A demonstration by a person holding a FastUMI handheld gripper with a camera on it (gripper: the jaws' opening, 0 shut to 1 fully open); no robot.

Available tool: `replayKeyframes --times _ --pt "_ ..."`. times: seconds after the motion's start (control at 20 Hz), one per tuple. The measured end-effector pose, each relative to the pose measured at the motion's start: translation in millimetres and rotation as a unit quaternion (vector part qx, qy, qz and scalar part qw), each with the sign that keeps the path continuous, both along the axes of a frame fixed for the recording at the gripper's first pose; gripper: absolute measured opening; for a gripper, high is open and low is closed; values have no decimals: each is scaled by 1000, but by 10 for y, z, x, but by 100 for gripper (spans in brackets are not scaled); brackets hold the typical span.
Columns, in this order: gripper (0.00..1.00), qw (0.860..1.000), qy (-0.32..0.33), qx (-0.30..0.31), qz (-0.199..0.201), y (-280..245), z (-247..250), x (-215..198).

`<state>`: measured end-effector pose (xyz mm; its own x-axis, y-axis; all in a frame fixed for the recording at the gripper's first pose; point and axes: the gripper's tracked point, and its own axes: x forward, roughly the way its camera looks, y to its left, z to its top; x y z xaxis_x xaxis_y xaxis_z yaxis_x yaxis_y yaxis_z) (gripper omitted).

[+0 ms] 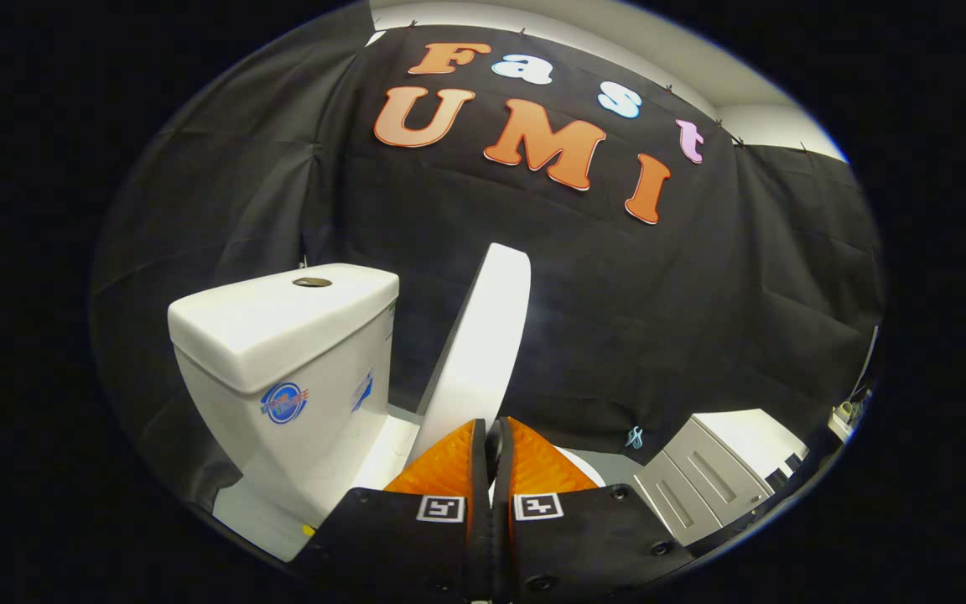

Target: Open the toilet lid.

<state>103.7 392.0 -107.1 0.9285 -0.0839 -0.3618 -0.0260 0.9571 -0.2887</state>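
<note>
Two fingers of the gripper (491, 445) sit nearly together, with the lower edge of the toilet lid (483, 335) running down into the thin gap between them. Whether both pads actually press on the lid I cannot tell; contact is hidden at the tips.

Lid position: raised steeply, seen edge-on, leaning toward the cistern (282, 335) but apart from it. Flush button (312, 282) on the cistern top. White cabinet (709, 470) stands off to the other side, well apart.

Judgement: task mostly done; lid not yet resting back against the cistern.

Risks:
- Release short of the balance point: lid could fall shut and slam.
- Grip on a smooth, thin edge: slip likely if the hold is shallow.
- Pushing too hard: lid strikes the cistern.
</note>
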Motion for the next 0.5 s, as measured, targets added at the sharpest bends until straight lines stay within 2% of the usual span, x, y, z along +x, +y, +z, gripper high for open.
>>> replayKeyframes --times 0.5 --pt "8 998 -16 -45 43 848 30 -20"
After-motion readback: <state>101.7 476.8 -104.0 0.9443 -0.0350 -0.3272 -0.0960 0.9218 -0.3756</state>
